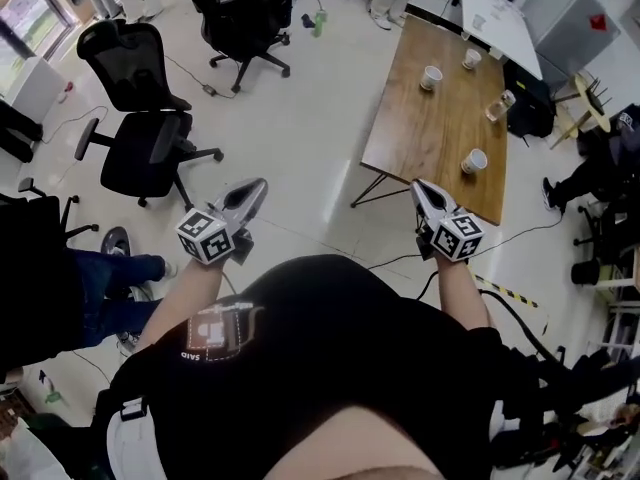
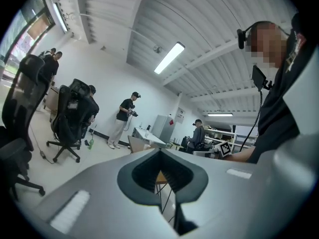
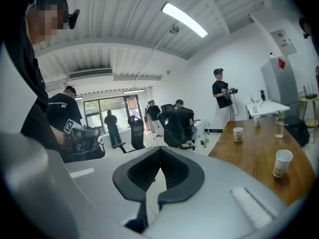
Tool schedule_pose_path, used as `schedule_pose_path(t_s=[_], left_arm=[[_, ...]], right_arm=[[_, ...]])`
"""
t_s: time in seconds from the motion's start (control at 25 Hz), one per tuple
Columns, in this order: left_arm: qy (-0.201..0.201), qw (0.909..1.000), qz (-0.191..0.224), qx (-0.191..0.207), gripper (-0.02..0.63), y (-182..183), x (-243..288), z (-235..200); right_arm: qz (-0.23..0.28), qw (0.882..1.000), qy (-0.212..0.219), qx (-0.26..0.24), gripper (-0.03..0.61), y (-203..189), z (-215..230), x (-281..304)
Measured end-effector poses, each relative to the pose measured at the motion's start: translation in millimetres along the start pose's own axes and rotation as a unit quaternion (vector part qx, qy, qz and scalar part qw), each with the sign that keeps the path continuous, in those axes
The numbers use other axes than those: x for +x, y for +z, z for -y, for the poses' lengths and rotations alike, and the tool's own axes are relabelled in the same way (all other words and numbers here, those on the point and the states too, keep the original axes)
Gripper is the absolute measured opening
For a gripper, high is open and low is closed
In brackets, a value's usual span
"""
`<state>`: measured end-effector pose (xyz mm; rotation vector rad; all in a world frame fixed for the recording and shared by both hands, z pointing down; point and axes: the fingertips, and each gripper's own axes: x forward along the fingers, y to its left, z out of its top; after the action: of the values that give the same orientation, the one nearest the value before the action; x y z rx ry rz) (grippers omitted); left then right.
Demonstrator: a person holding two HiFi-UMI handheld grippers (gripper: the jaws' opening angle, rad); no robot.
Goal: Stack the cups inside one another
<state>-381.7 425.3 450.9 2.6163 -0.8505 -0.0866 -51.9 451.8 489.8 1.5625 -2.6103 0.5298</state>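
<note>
Left gripper (image 1: 252,190) and right gripper (image 1: 420,188) carried short of table (image 1: 420,138), jaws together, empty; cups (image 1: 474,161) stood apart, beyond reach

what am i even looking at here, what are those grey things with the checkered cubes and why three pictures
There is no robot here. A person wears a camera on the head and holds a two-jaw gripper in each hand. The head view looks down on the left gripper and the right gripper. The other two pictures come from cameras riding on each gripper, looking along its jaws. Both pairs of jaws are together and hold nothing. Ahead stands a wooden table with three paper cups and a clear container, all standing apart.
</note>
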Motion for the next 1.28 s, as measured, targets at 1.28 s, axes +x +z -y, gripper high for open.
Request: schedule_pose_path(t_s=[1.28], left_arm=[[-0.087,0.992,-0.09,0.013,0.002,126.9,229.9,-343.2]], right_arm=[[0.017,0.997,-0.067,0.028,0.014,119.9,155.8,383.5]])
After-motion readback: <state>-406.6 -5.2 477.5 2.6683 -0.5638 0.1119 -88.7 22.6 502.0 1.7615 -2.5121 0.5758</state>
